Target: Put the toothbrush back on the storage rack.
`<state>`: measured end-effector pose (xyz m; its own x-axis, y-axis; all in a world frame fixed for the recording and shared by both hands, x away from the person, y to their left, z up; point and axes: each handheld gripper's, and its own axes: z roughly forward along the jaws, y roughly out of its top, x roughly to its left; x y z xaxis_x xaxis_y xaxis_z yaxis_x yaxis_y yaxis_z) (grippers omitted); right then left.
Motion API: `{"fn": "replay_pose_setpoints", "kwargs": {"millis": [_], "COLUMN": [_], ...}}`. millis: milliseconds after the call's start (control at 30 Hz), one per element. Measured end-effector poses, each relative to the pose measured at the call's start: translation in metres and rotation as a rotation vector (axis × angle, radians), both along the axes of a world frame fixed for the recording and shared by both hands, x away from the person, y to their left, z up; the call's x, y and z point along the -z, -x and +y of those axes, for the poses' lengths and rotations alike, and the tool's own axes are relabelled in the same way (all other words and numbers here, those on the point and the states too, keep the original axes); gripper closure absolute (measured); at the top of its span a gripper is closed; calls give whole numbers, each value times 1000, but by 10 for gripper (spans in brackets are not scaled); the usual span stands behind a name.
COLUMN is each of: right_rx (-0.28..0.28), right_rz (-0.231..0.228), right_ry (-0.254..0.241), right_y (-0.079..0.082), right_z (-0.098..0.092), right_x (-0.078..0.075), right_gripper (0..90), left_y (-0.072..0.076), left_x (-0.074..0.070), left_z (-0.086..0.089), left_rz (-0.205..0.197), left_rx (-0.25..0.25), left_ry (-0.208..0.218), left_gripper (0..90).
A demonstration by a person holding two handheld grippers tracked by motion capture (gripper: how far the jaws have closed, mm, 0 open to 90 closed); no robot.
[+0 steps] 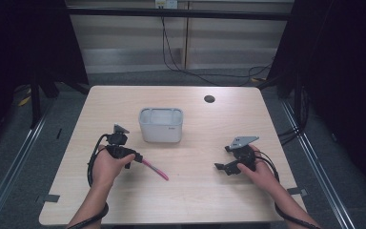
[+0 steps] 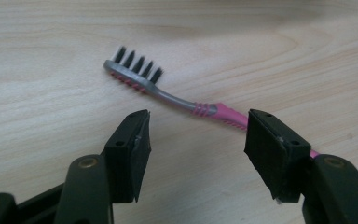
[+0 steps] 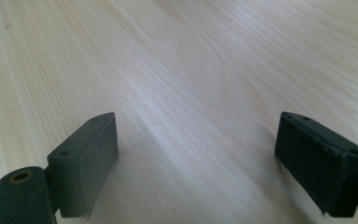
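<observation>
Two hand-held grippers are counted, one in each hand. The left hand-held gripper (image 1: 134,158) is held low over the counter (image 1: 195,195) with its jaws parted; nothing is pressed by its pads (image 2: 137,144). In the left gripper view, the rear of one toothbrush (image 2: 186,105) is seen running behind the right-hand jaw, while the grey neck and the head with dark bristles lie beyond the jaws, flat on the wood. Whether the handle is touched by that jaw cannot be told. The right hand-held gripper (image 1: 221,168) is held near the counter's right side, its jaws spread wide over bare wood.

One toothbrush (image 1: 155,170) is catalogued: pink handle, grey head, lying slantwise just beside the left hand-held gripper, towards the counter's middle.

One container (image 1: 161,131) is recorded, light grey, rectangular with rounded corners, standing upright behind the toothbrush near the centre of the counter. Narrow divisions are seen along its top rim; its contents cannot be made out.

One dark round hole (image 1: 209,99) is noted in the counter top near the far edge.

Open wood is left between the two hand-held grippers, along the near edge, and on both sides of the container. The right hand-held gripper is well apart from the toothbrush and the container.
</observation>
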<state>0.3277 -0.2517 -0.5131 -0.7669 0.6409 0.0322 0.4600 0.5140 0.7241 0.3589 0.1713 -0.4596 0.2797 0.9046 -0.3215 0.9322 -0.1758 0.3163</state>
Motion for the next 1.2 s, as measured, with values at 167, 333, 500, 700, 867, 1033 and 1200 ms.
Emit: {"fn": "replay_pose_setpoints", "kwargs": {"millis": [167, 333, 500, 700, 867, 1033, 1200], "right_rx": [0, -1, 0, -1, -4, -5, -8], "right_rz": [0, -1, 0, -1, 1, 2, 1], "right_ry": [0, -1, 0, -1, -1, -2, -1], "right_y": [0, 0, 0, 0, 0, 0, 0], "right_z": [0, 0, 0, 0, 0, -1, -1], "right_x": [0, 0, 0, 0, 0, 0, 0], "right_gripper": [130, 130, 129, 129, 130, 129, 129], "left_y": [-2, -6, -9, -10, -10, -10, -11], "left_x": [1, 2, 3, 7, 9, 9, 10], "left_z": [-4, -7, -13, -19, -24, -29, -30], "left_rz": [9, -6, -1, -13, -21, -31, -30], "left_rx": [-4, -8, -18, -15, -19, -10, -10], "left_ry": [-6, -15, -34, -71, -96, -119, -110], "left_gripper": [401, 384, 374, 353, 350, 355, 354]}}
